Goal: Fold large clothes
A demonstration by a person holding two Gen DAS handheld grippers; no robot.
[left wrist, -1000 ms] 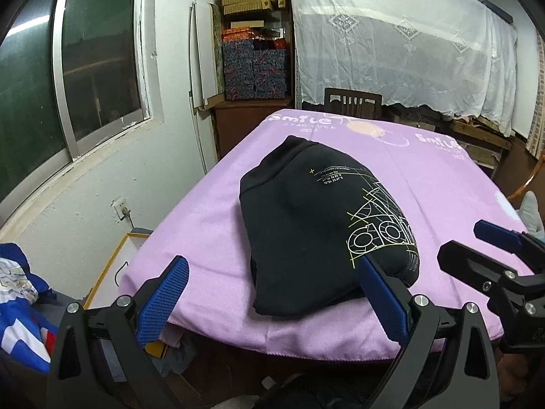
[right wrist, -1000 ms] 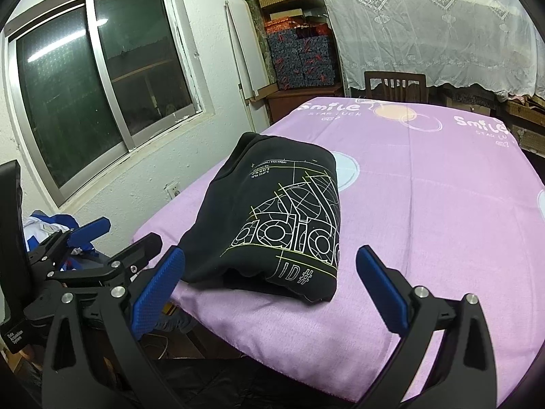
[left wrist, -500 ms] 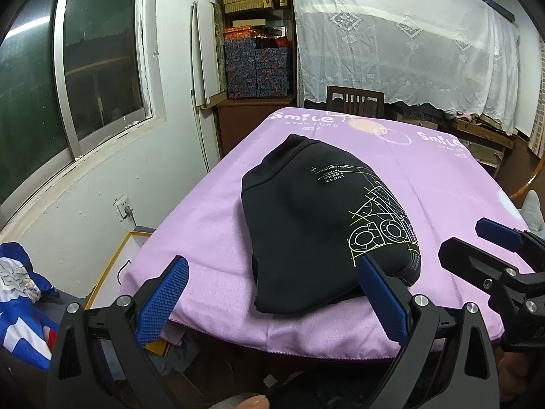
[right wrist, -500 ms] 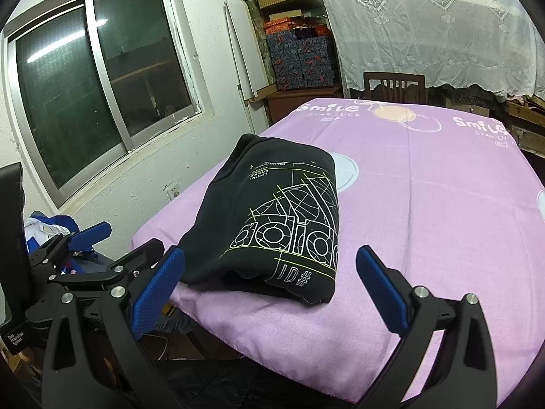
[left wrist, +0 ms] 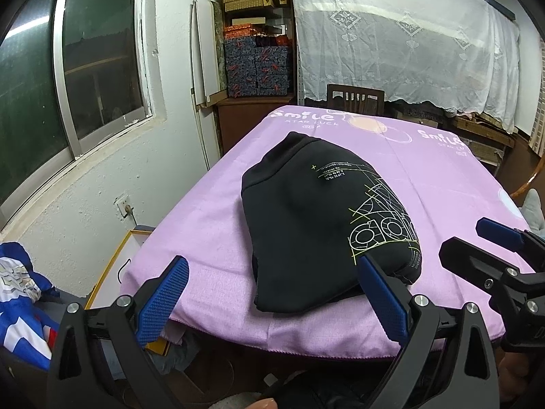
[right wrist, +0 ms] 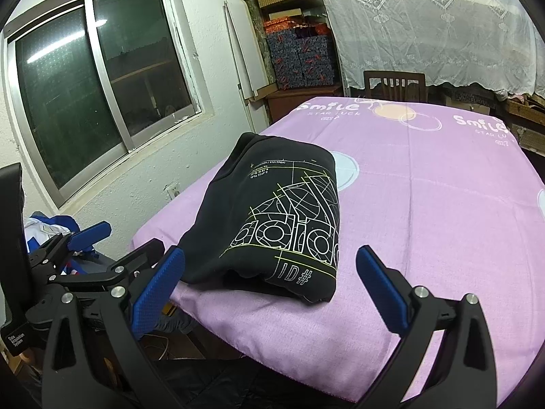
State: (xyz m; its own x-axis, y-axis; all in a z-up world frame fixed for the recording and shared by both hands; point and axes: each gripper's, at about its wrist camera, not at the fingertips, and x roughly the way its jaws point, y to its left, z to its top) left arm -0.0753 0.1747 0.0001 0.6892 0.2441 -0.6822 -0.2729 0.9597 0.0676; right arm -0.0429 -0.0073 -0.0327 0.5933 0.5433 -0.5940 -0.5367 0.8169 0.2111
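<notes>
On the purple sheet (right wrist: 442, 204), near its front-left corner, the black sweatshirt (right wrist: 276, 225) lies folded, unmoved over the last second. Left gripper (left wrist: 272, 296) and right gripper (right wrist: 269, 283) are held spread, empty, pulled back; fold judged finished.

black folded sweatshirt with white and yellow-green line graphic (left wrist: 316, 225) (right wrist: 282, 218) | state: folded into a thick rectangular bundle, print facing up | pose: flat, long axis near-to-far | place: near left part of purple-covered surface (left wrist: 442, 177), by its near edge
</notes>
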